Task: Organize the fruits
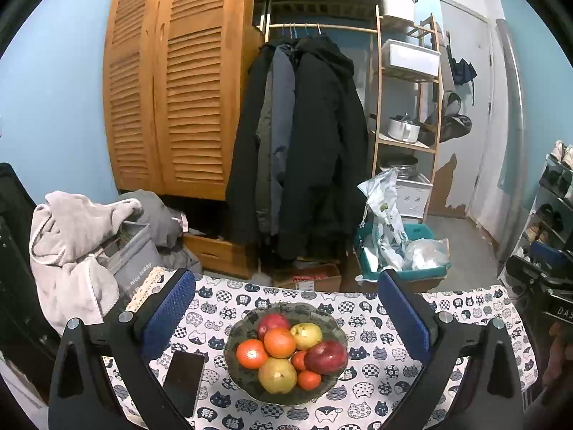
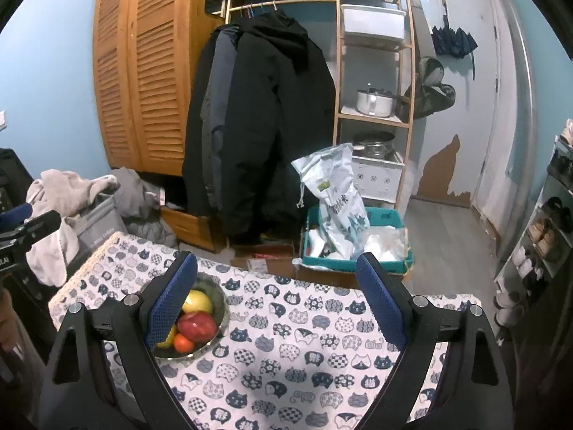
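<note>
A dark glass bowl (image 1: 247, 383) holds several fruits: red apples (image 1: 326, 356), oranges (image 1: 279, 342) and yellow-green pears (image 1: 277, 375). It stands on a table with a cat-print cloth (image 1: 386, 390). My left gripper (image 1: 286, 308) is open, its blue pads wide apart above and behind the bowl, with nothing between them. In the right wrist view the bowl (image 2: 224, 308) sits at the left, partly hidden behind the left blue finger (image 2: 170, 304). My right gripper (image 2: 277, 297) is open and empty over bare cloth to the right of the bowl.
A black phone (image 1: 183, 381) lies on the cloth left of the bowl. Beyond the table's far edge stand a teal crate with bags (image 1: 404, 251), cardboard boxes (image 1: 311, 279), hanging coats (image 1: 304, 143) and a laundry bin with clothes (image 1: 89, 247). The other gripper (image 1: 544, 279) shows at the right edge.
</note>
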A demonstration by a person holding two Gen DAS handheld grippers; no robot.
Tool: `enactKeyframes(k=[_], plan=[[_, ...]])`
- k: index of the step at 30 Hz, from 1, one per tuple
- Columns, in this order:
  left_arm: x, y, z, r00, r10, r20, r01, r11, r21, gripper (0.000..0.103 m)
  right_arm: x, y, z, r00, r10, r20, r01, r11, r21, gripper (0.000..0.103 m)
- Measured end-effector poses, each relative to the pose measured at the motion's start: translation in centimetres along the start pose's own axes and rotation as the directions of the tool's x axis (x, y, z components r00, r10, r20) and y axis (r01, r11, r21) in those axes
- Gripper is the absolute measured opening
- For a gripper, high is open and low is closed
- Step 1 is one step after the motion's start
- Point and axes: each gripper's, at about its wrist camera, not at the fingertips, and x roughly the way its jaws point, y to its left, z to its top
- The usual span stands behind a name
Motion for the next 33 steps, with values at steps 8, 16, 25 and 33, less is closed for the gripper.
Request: enactKeyframes(k=[8,16,25,33], plan=[[0.14,-0.10,0.06,1.000,0.006,-0.009,-0.006,1.000,-0.005,0.102,0.16,-0.07,-0.18,1.000,0.003,-0.017,-0.003,1.000,-0.009,0.089],[0.13,-0.13,0.13,1.000,0.004,-0.017,-0.004,1.000,-0.011,0.102,0.34,-0.28,-0.43,1.000,-0.003,-0.022,0.003,1.000,-0.005,0.089],[0.23,-0.13,0.22,1.000,0.009,-0.018,-0.009,1.000,-0.011,0.102,0.32,-0.27,-0.44,1.000,-0.003,-0.023,0.003,1.000,-0.004,0.089],[0.16,-0.15,0.17,1.000,0.014,-0.016,-0.014,1.000,-0.009,0.102,0.32,-0.27,-0.41,1.000,-0.004,-0.022,0.004,1.000,-0.005,0.089]])
